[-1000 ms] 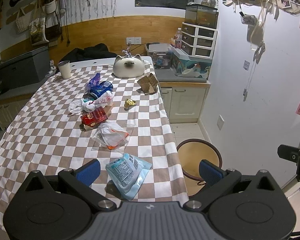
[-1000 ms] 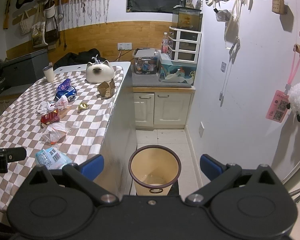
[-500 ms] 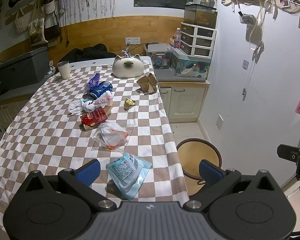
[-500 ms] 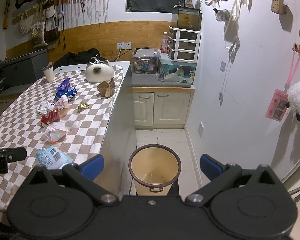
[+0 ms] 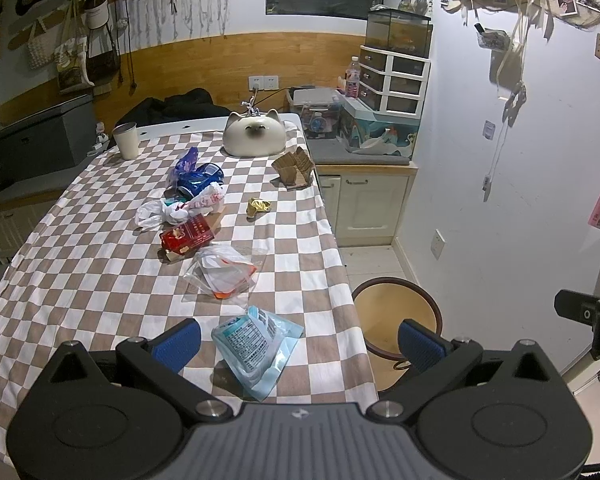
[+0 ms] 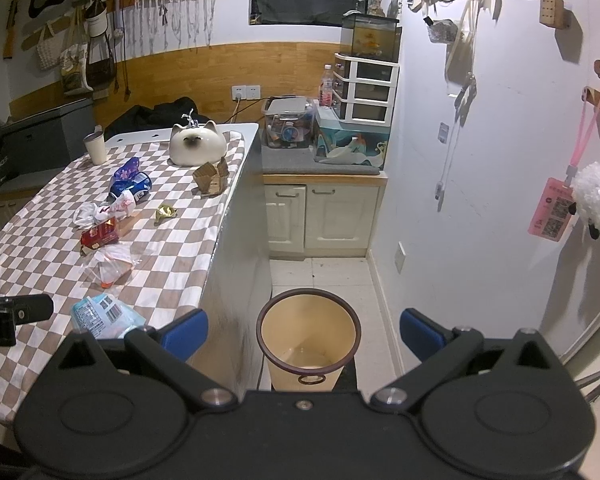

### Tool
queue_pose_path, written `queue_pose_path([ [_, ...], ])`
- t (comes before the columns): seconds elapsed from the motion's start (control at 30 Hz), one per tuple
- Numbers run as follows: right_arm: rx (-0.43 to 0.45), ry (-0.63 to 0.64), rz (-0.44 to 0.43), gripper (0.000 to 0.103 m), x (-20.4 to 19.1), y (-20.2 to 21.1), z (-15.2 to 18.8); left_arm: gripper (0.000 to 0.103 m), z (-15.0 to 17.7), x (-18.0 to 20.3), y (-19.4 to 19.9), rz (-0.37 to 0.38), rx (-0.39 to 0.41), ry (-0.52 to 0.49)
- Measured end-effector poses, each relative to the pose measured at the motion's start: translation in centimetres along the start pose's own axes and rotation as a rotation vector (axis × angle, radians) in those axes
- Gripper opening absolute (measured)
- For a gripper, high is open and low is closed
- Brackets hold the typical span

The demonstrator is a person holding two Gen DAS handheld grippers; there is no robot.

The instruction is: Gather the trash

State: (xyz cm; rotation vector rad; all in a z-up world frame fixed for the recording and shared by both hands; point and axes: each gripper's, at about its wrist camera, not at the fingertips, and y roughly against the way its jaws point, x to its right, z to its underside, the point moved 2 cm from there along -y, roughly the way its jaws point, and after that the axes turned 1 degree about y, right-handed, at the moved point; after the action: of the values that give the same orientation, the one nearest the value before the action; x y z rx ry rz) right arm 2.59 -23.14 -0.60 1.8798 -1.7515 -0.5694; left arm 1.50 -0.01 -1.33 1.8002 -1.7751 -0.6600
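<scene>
Left gripper [image 5: 298, 338] jaws were spread, empty, light-blue pouch [image 5: 256, 340] lying between them, probably light, soft and slippery, best pinched at its flat edge; right gripper [image 6: 303, 330] jaws spread over bin [image 6: 308, 336].

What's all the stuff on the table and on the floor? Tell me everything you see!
blue packet: 1, pale blue, table's near edge
clear bag: 1, see-through with orange, mid table
red box: 1, red, behind the clear bag
white bag: 1, white and red, behind the red box
blue wrapper: 1, shiny blue, further back
gold wrapper: 1, gold, near table's right side
cardboard: 1, brown, right edge
cat lamp: 1, white, far end
cup: 1, cream, far left
bin: 1, yellow, floor
left gripper: open
right gripper: open
</scene>
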Motion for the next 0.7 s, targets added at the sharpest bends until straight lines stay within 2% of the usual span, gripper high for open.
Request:
queue_pose_path([
  [0.7,-0.001,0.001,0.001,0.103,-0.14,-0.10,0.00,0.103,0.00,0.01,0.01,0.000,0.001,0.000],
])
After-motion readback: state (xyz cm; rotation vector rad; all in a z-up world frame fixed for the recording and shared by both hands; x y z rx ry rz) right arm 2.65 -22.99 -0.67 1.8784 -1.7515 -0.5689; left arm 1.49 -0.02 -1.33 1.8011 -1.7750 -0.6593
